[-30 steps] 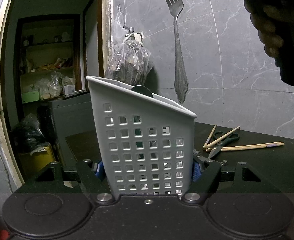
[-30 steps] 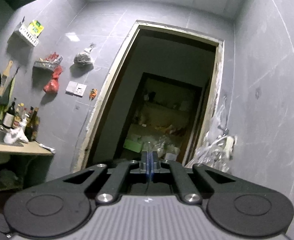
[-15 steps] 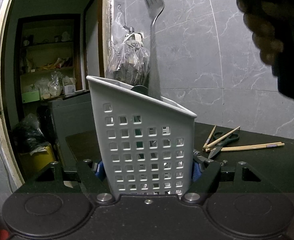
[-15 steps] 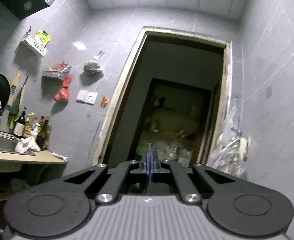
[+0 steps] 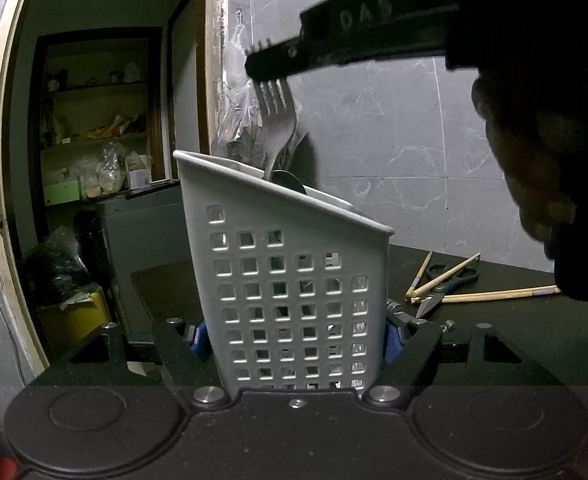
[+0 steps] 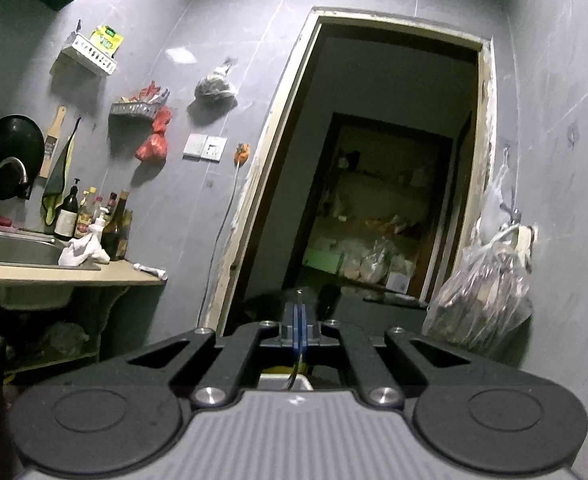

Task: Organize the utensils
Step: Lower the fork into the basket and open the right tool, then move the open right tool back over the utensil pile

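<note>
My left jaws clamp the white perforated caddy (image 5: 294, 280); my right jaws pinch the fork (image 5: 275, 120) by its tines, handle down inside. A spoon, I think, is already in; chopsticks (image 5: 490, 295) and scissors (image 5: 450, 282) wait on the table (image 5: 514, 332) beside the caddy.

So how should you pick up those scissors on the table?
Grab the scissors across the middle, near the pivot, coming straight down from above. They lie flat on the dark table, so there's nothing to get under, and chopsticks cross them, so a sideways approach would likely knock those.
</note>
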Demonstrator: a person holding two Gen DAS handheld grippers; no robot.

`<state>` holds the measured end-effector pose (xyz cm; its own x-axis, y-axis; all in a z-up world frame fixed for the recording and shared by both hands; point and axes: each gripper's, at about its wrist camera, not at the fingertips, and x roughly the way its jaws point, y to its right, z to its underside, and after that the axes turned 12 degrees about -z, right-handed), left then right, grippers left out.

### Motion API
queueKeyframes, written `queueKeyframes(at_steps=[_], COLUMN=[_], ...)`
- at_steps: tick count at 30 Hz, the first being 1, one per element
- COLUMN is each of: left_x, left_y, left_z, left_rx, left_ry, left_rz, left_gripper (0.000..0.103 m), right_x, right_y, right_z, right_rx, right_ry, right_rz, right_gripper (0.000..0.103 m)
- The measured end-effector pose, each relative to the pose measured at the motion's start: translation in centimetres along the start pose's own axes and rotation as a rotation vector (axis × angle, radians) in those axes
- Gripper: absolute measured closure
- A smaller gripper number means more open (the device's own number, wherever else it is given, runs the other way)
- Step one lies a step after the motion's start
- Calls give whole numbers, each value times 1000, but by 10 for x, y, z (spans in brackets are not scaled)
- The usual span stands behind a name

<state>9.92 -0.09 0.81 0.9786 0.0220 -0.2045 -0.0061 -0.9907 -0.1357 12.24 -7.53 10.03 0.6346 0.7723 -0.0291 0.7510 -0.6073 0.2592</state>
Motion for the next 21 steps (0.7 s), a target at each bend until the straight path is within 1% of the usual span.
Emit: queueKeyframes(at_steps=[7,14,21], left_x=[0,0,0], left_y=[0,0,1], left_z=[0,0,0], left_rx=[0,0,0], left_ry=[1,1,1], left_rz=[0,0,-2], left_gripper=[26,26,26], right_x=[6,10,7], right_y=[0,-2,0], right_z=[12,26,33], right_rx=[14,20,37], right_ry=[-40,-97,-94], right_rz=[-16,-46,-48], right_gripper=[101,101,101])
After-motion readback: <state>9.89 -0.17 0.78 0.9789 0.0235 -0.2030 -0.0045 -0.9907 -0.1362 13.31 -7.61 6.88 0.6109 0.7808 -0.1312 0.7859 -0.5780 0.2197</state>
